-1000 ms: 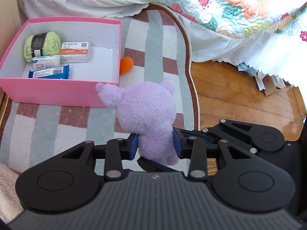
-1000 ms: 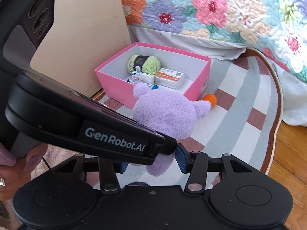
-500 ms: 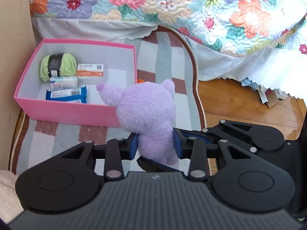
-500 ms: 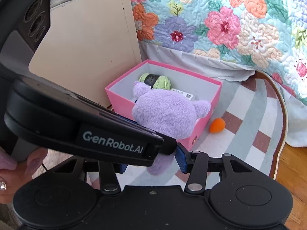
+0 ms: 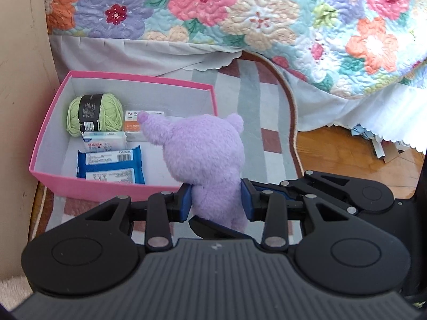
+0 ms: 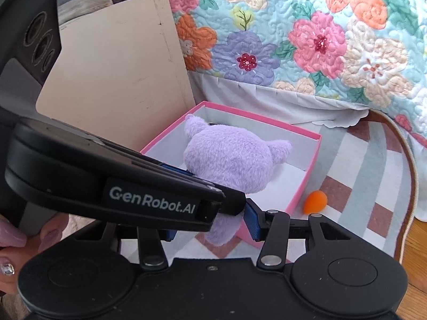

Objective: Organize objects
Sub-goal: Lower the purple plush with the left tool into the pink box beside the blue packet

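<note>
Striped rug [image 5: 269, 144] beside floral-quilted bed [image 5: 293, 21]. Pink box [image 5: 80, 186] at rug's left edge, yarn and packets inside. Purple plush toy [image 5: 205, 157] held above box's right side. Left gripper [image 5: 216, 202] clamped on lower body; right gripper [image 6: 213, 226] jaws flanking same part, contact not discernible. Judged light, soft, compressible; best gripped at narrow lower body.

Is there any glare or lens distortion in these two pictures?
Left wrist view: the wooden floor shines with glare at the right, and the rug edge bows from the fisheye. Right wrist view: the left claw's body blocks the left side, and the purple plush toy is evenly lit.
</note>
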Demonstrator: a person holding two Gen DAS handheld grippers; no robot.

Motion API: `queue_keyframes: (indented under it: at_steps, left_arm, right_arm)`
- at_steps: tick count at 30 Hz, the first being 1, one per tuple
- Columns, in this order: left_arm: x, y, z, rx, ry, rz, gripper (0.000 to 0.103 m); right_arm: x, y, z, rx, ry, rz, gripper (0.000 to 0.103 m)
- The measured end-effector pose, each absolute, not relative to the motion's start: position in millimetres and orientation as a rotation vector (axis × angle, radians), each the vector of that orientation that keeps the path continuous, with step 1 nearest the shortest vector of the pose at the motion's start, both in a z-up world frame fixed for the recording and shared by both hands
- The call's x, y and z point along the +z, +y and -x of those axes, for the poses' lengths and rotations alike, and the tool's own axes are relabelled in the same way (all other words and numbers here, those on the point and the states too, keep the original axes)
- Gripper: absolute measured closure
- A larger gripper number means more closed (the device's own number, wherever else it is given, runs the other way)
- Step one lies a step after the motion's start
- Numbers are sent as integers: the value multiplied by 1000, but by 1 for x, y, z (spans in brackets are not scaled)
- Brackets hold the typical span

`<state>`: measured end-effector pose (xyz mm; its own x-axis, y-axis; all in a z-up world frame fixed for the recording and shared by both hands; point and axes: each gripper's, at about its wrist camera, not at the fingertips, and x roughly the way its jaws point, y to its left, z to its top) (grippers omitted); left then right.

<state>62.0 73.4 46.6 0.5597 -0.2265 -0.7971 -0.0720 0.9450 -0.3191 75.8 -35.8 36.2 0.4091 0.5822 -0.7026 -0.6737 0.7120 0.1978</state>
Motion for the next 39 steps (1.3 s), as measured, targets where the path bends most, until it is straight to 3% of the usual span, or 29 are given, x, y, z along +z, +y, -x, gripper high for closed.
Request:
queue_keyframes:
  at_steps: [15,39]
  left_arm:
    - [-25,130,-141,-23,1072,473,66]
    - [-87,144,-158,-59,1082,487,66]
  right_arm:
    - [-22,10,-161,736,983,13,49]
    - [-69,41,-175,633,1049,72,49]
